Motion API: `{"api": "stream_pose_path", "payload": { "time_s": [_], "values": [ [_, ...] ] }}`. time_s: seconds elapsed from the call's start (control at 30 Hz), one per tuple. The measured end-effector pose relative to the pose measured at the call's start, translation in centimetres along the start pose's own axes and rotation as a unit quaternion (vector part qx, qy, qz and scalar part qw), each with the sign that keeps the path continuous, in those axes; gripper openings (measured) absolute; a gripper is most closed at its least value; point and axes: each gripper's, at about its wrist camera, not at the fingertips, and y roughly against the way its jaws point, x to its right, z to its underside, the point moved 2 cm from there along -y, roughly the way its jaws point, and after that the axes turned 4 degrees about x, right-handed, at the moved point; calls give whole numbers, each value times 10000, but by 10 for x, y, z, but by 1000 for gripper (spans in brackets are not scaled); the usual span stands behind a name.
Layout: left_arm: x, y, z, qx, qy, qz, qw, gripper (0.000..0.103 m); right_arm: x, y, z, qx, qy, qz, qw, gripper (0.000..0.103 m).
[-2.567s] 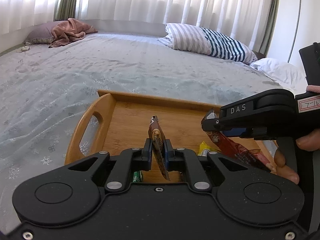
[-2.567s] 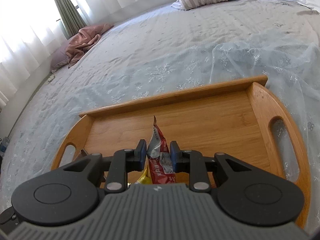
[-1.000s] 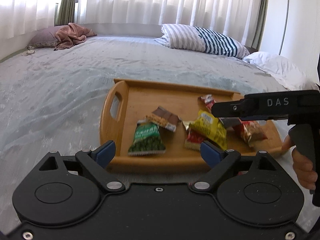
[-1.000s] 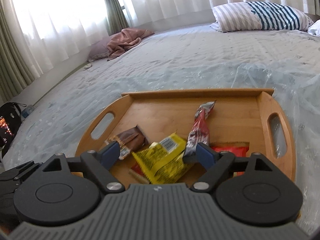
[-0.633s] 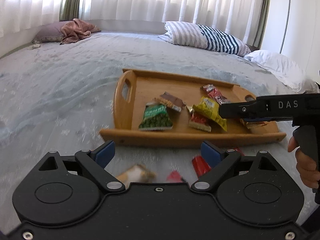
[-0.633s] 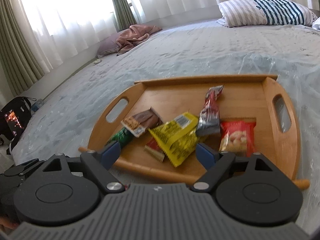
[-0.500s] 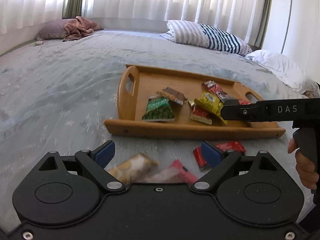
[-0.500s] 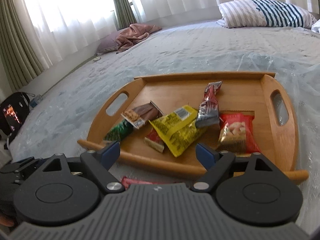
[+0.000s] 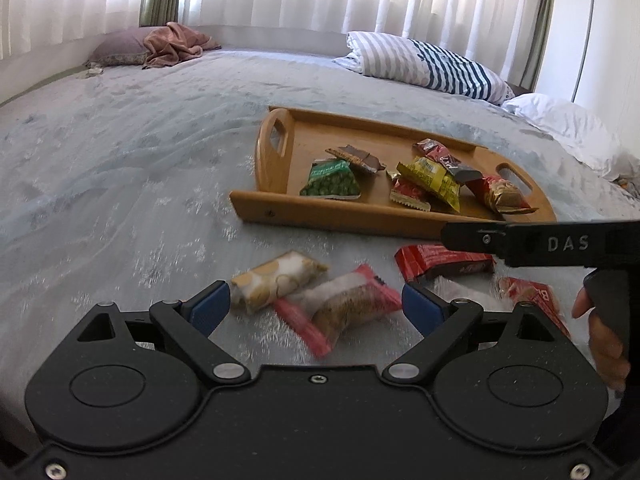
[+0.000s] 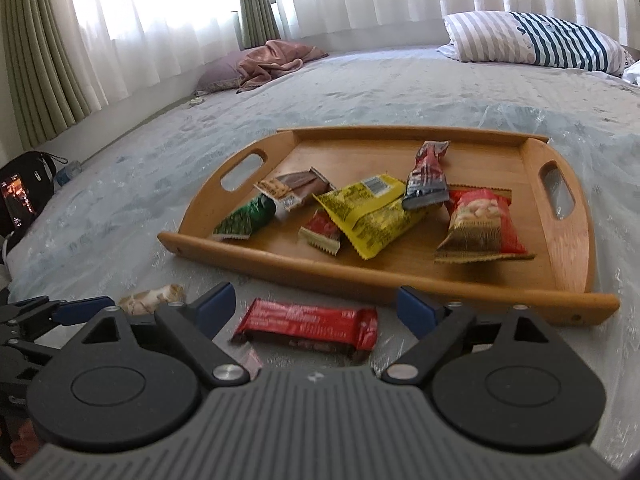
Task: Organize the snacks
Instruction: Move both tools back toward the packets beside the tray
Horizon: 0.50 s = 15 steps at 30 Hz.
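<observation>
Bamboo tray (image 10: pixel 560 248) sits at our twelve o'clock on the bedspread (image 9: pixel 120 184), already carrying six packets: green (image 10: pixel 246 220), brown (image 10: pixel 296 186), small red (image 10: pixel 322 232), yellow (image 10: pixel 376 214), dark red (image 10: pixel 428 176) and peanuts (image 10: pixel 480 228). Four snacks lie loose on the cloth just short of its near rail, and those are what we judge remains.

For our right gripper (image 10: pixel 316 306), fingers spread wide and holding nothing, the red bar (image 10: pixel 308 322) lies dead ahead at twelve o'clock, close in. Its long axis runs nine to three, straight across the gap between the fingers, so we would likely need to turn the wrist to close over its narrow width.

Our left gripper (image 9: pixel 316 306) is likewise agape and empty. The pink pack (image 9: pixel 344 308) sits between its fingers, angled from seven towards two o'clock, with the beige pack (image 9: pixel 276 280) touching it at eleven. A fourth red pack (image 9: pixel 532 300) lies at three o'clock, partly hidden.

Each hand is nearest its own packet.
</observation>
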Motion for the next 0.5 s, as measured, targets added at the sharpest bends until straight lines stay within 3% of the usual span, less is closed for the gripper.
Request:
{"api": "stream_pose_path", "payload": {
  "time_s": [0.2,0.5],
  "values": [
    [-2,11,4,73,-46,-110,9999,92,-3,-1,10,86,125,198,9997,97],
    [0,18,8,-67,143,84,9998,72,-7,-9,22,107,358,343,9987,101]
  ]
}}
